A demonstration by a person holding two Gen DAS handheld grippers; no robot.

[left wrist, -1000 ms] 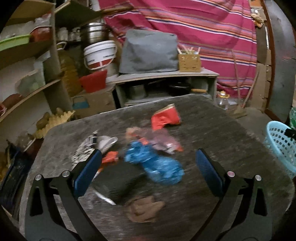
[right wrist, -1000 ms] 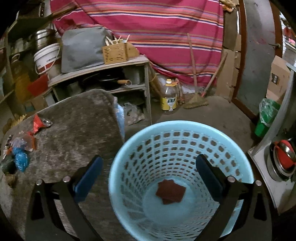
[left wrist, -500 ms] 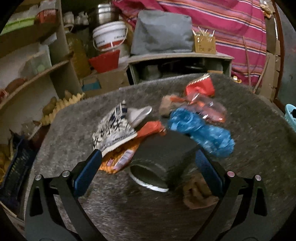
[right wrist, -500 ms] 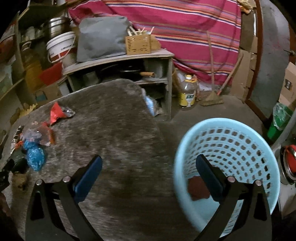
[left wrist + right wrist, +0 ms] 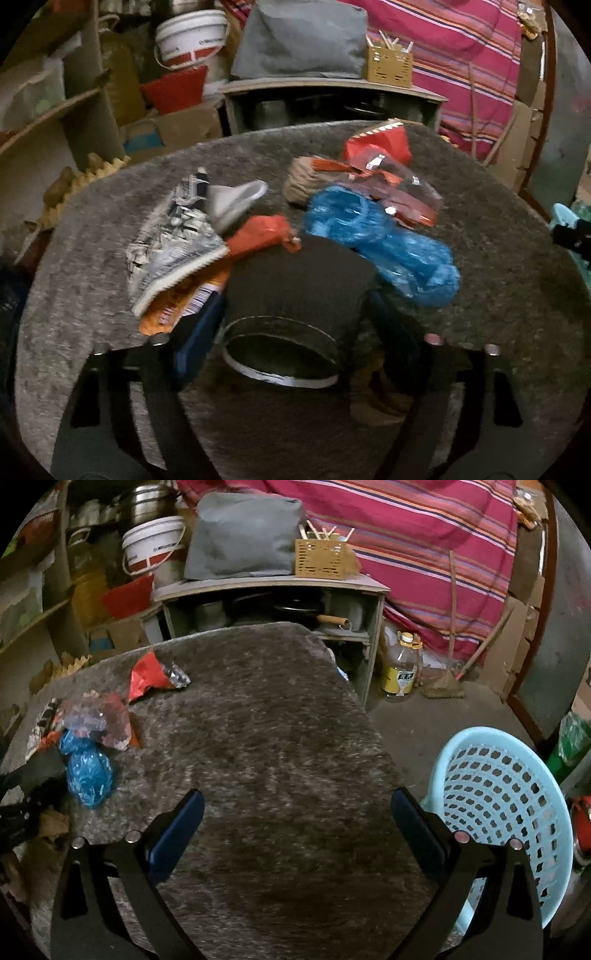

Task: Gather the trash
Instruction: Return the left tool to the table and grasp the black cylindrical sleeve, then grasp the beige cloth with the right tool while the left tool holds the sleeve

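Observation:
A heap of trash lies on the grey table (image 5: 498,258): a dark flat packet with a silver rim (image 5: 295,306), a blue plastic bag (image 5: 384,240), orange wrappers (image 5: 255,236), a black-and-white patterned wrapper (image 5: 173,240), a red wrapper (image 5: 380,144) and clear plastic. My left gripper (image 5: 291,332) has its fingers on either side of the dark packet, narrowed around it. My right gripper (image 5: 297,823) is open and empty over the bare table (image 5: 277,738), with the light-blue basket (image 5: 506,805) to its right on the floor.
A low shelf unit (image 5: 269,587) with a grey bag and a woven box stands behind the table. Shelves with buckets are on the left. A bottle (image 5: 400,664) and a broom stand on the floor by the striped curtain.
My left gripper moved forward and down onto the heap and its fingers closed in around the dark packet. My right gripper swung left from above the basket to over the table.

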